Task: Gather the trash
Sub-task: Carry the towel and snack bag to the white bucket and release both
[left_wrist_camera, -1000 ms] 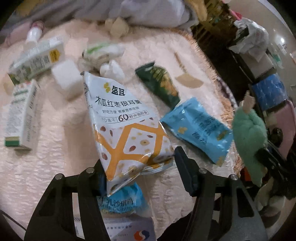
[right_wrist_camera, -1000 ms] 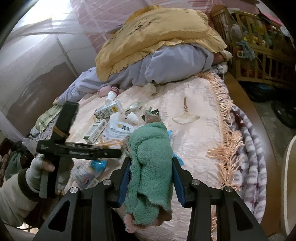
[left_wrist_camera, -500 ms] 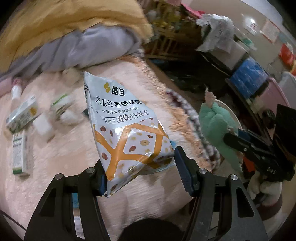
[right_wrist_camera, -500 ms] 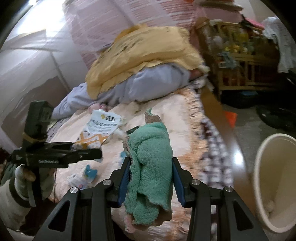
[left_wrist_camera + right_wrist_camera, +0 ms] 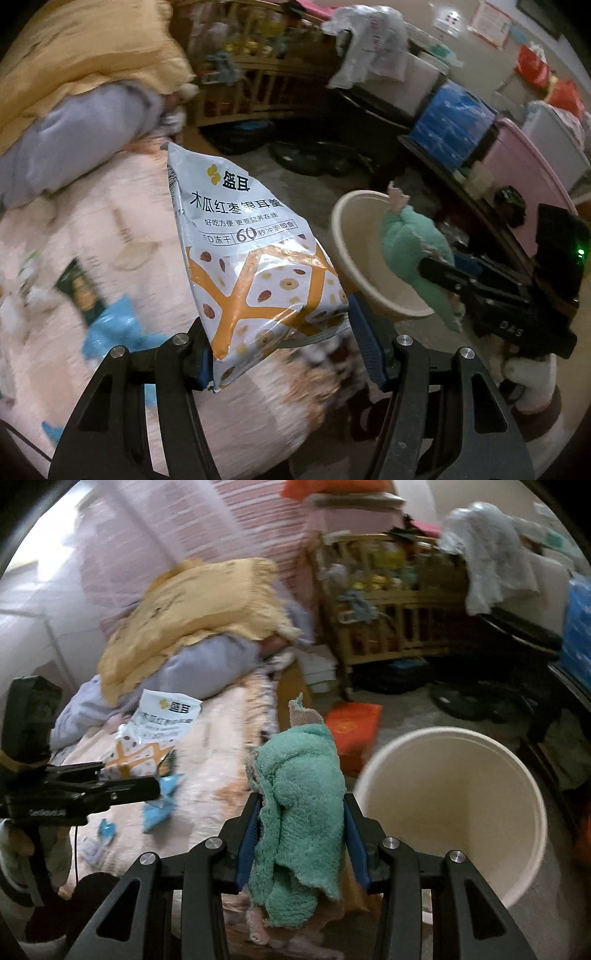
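Bedside floor, cream bin (image 5: 454, 812) interior bare, green cloth (image 5: 301, 812) gripper-held beside it

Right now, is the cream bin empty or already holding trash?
Looks empty: the bin's visible inner wall is bare in the right wrist view; its very bottom is hidden.

From your left wrist view, the snack bag (image 5: 255, 254) stands between the fingers of your left gripper (image 5: 280, 343), with the bed (image 5: 74, 236) spreading out to 9 o'clock and the bin (image 5: 354, 258) on the floor at 2 o'clock. Your right gripper (image 5: 439, 273) reaches in from 3 o'clock, its cloth (image 5: 410, 240) over the bin's opening. From your right wrist view, the cloth sits between the fingers, the bin just beside it at 3 o'clock, the bed at 9 o'clock and the crib (image 5: 391, 613) behind at 1 o'clock.
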